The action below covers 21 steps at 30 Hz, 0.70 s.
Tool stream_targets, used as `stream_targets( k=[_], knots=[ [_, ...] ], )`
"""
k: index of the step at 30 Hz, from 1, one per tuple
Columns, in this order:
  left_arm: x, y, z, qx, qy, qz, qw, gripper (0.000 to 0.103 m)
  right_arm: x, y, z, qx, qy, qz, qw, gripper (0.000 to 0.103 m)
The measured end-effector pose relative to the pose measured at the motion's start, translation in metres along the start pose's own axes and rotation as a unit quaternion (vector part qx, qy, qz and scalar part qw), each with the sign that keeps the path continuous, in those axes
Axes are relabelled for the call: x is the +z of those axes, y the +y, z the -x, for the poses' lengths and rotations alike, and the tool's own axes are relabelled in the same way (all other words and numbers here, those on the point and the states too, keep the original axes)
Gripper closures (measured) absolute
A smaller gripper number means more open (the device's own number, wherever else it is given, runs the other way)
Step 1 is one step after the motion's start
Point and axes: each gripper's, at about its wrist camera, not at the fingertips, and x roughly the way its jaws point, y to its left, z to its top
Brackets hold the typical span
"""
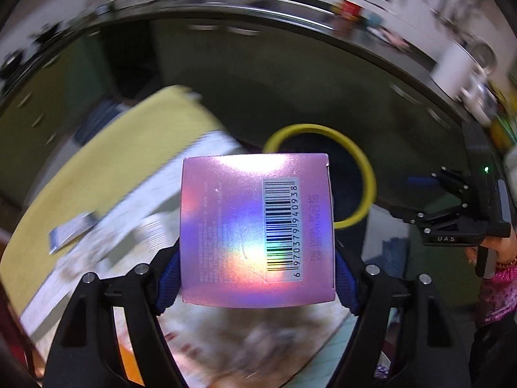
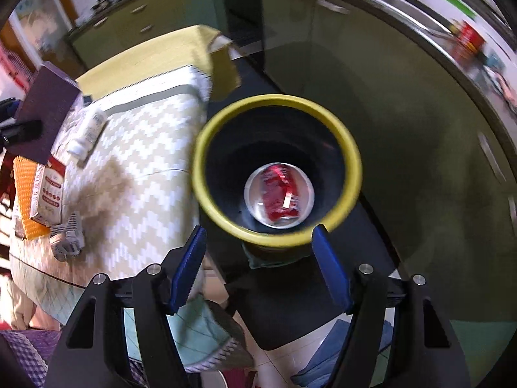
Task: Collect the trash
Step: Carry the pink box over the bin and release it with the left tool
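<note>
Right wrist view: the bin (image 2: 206, 203), black inside with a yellow rim, stands on the floor beside the table (image 2: 142, 161) and directly below the right gripper (image 2: 258, 242). That gripper's jaws stand apart with nothing between them. Contents of the bin: 1 red wrapper or can (image 2: 279, 194) lying on the pale bottom; nothing else is discernible inside.

Left wrist view: the left gripper (image 1: 257, 271) is clamped on a pink iridescent carton (image 1: 226, 226) with a barcode, both blue pads against its sides. The carton is held in the air, with the bin's rim showing behind it, so it is near the bin but not yet in it.

Judged progress: partial. 1 item is binned, 1 is in transit. Still on the table's zigzag cloth are a white bottle (image 2: 89, 132) lying on its side, a red-and-white carton (image 2: 48, 194), an orange textured item (image 2: 27, 200) under it, and a crumpled wrapper (image 2: 68, 236).
</note>
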Motion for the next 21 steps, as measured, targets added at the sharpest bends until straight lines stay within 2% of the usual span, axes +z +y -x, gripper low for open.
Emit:
stream_targets(
  k=[5,9,11,17,21],
  knots=[
    [0.031,-0.06,-0.049,-0.032,0.02,-0.045,0.9983,0.03,-0.024,-0.03,0.018,-0.012,-0.009,-0.03,0.999,0.036],
    [0.051,-0.087,-0.091,-0.04,0.031,-0.052,0.9973,0.03,-0.04,-0.05,0.027,-0.017,-0.012,-0.05,0.999,0.036],
    [0.063,-0.1,-0.114,-0.032,0.034,-0.054,0.9974,0.03,-0.046,-0.057,0.03,-0.017,-0.015,-0.058,0.998,0.036],
    [0.082,-0.107,-0.166,-0.004,0.053,-0.044,0.9976,0.029,-0.059,-0.069,0.033,-0.017,-0.011,-0.072,0.997,0.036],
    [0.08,-0.093,-0.16,-0.008,0.051,-0.029,0.9983,0.027,-0.059,-0.068,0.034,-0.018,-0.012,-0.072,0.997,0.036]
  ],
)
